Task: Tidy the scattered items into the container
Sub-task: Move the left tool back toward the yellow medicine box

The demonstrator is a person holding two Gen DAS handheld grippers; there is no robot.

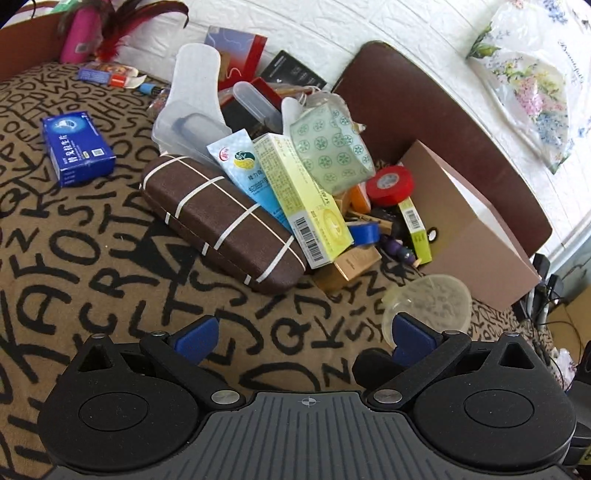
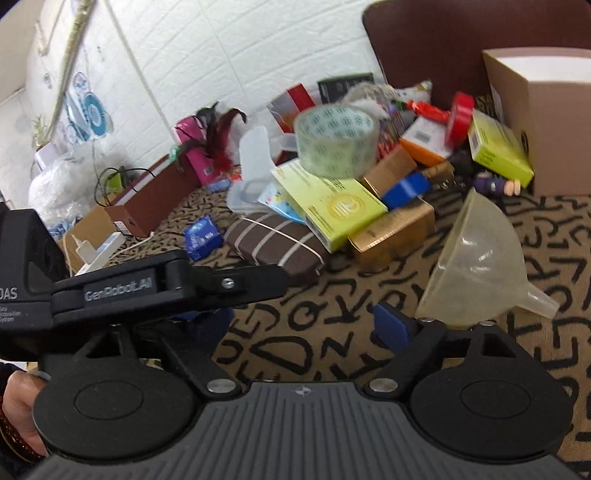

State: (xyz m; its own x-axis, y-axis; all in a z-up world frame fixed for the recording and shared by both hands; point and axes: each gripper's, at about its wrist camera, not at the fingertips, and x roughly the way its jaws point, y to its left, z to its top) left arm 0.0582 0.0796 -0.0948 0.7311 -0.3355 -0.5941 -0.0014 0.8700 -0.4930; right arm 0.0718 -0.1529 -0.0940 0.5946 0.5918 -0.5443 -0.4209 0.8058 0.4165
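Note:
A pile of items lies on the letter-print cloth: a brown striped glasses case (image 1: 221, 218) (image 2: 277, 243), a yellow-green box (image 1: 303, 199) (image 2: 328, 206), a clear tape roll with green print (image 1: 332, 147) (image 2: 338, 142), a red tape roll (image 1: 389, 184) (image 2: 460, 118) and a blue box (image 1: 75, 147) (image 2: 203, 236). A clear plastic funnel (image 1: 428, 306) (image 2: 476, 266) lies on its side near the cardboard box (image 1: 476, 236) (image 2: 543, 110). My left gripper (image 1: 303, 339) is open and empty, its right finger close to the funnel. My right gripper (image 2: 306, 325) is open and empty, with the left gripper's body crossing its left side.
A brown chair back (image 1: 443, 110) stands behind the cardboard box. A pink package with red feathers (image 1: 79, 33) and a brown box (image 2: 147, 199) sit at the far edge by the white brick wall. A flowered bag (image 1: 535, 81) hangs at right.

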